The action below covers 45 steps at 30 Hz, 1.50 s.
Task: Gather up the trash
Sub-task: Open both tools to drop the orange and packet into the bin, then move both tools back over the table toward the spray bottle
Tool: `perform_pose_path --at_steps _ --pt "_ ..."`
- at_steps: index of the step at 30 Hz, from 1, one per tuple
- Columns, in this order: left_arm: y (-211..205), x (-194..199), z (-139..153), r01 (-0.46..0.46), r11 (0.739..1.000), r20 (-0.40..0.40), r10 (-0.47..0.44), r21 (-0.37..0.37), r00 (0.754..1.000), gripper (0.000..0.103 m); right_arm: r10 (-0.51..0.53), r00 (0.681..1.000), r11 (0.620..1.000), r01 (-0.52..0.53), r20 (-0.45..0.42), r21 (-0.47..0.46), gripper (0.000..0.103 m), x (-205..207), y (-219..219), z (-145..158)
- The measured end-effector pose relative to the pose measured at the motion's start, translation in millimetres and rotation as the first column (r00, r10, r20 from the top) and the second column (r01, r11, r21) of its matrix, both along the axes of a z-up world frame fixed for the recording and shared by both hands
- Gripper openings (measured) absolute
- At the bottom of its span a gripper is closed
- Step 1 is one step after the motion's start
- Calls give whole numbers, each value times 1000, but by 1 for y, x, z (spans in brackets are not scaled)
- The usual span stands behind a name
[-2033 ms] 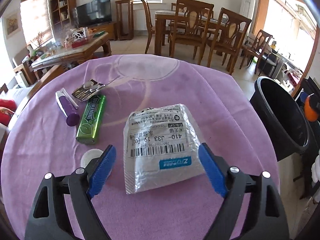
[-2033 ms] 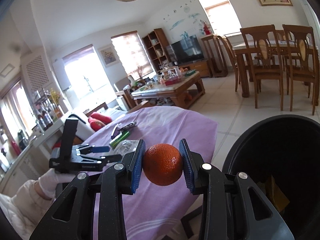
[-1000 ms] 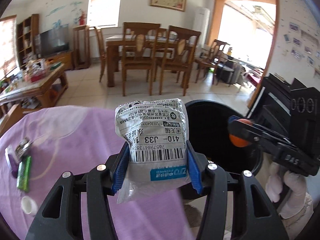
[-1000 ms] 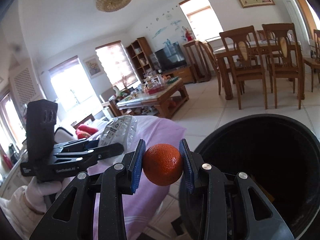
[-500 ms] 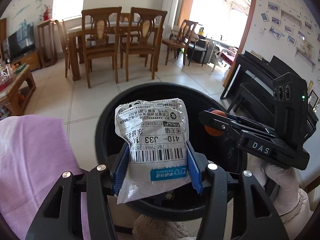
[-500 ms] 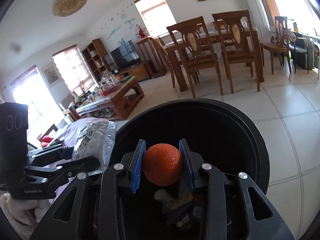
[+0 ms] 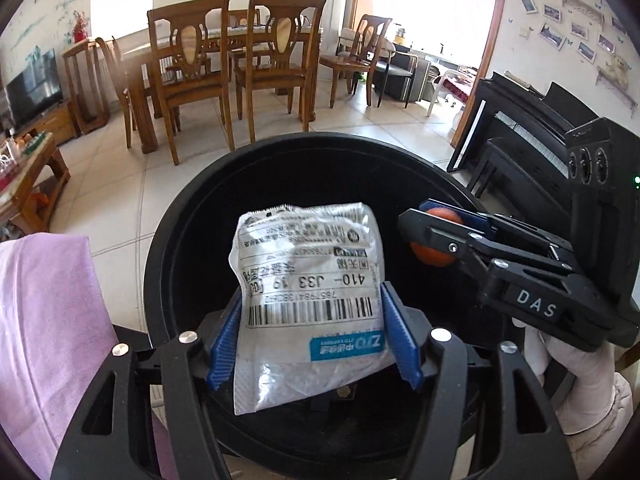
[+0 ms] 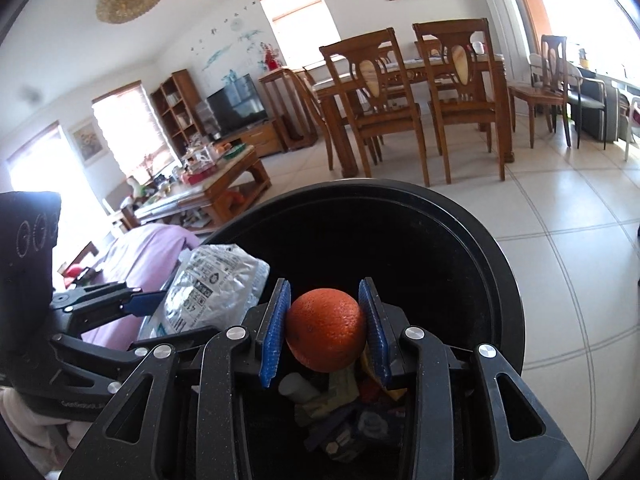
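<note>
My left gripper is shut on a silver courier bag with a barcode label and holds it over the open black trash bin. My right gripper is shut on an orange and holds it over the same bin. The right gripper also shows in the left wrist view, to the right of the bag. The left gripper and the bag show at the left in the right wrist view. Several pieces of trash lie in the bin's bottom.
The purple-clothed table is to the left of the bin. Tiled floor, wooden dining chairs and a dining table stand beyond. A black piano is at the right. A cluttered coffee table is at the far left.
Both grippers have moved from beside the table to over the bin's opening. The bag and the orange stay gripped; the bin now fills the lower part of both views.
</note>
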<state>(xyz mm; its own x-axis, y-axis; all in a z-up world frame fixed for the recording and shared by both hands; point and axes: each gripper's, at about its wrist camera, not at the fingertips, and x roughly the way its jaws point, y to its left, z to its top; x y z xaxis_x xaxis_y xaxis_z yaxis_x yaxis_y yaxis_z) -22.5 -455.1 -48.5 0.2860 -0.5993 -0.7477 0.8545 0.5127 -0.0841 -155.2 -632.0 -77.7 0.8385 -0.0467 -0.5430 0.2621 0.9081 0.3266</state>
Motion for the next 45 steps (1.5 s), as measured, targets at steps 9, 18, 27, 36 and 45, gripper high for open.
perform_pose_path --at_steps 9,18,27,36,45 --pt "9 -6 13 -1 1000 40 2 -26 999 88 -25 999 1000 26 28 -13 58 -4 9 11" --pt "69 7 42 -108 986 41 114 -127 993 93 -23 998 1000 22 64 17 79 6 26 27" --pt "199 51 64 -362 902 3 374 -236 928 93 163 984 987 -162 70 -22 83 57 114 47" --pt "345 103 57 -673 707 -29 684 -217 729 97 376 925 926 -376 44 -19 83 128 226 68" --pt "415 183 26 -805 592 -113 798 -43 593 96 582 813 807 -576 -5 131 74 228 342 75"
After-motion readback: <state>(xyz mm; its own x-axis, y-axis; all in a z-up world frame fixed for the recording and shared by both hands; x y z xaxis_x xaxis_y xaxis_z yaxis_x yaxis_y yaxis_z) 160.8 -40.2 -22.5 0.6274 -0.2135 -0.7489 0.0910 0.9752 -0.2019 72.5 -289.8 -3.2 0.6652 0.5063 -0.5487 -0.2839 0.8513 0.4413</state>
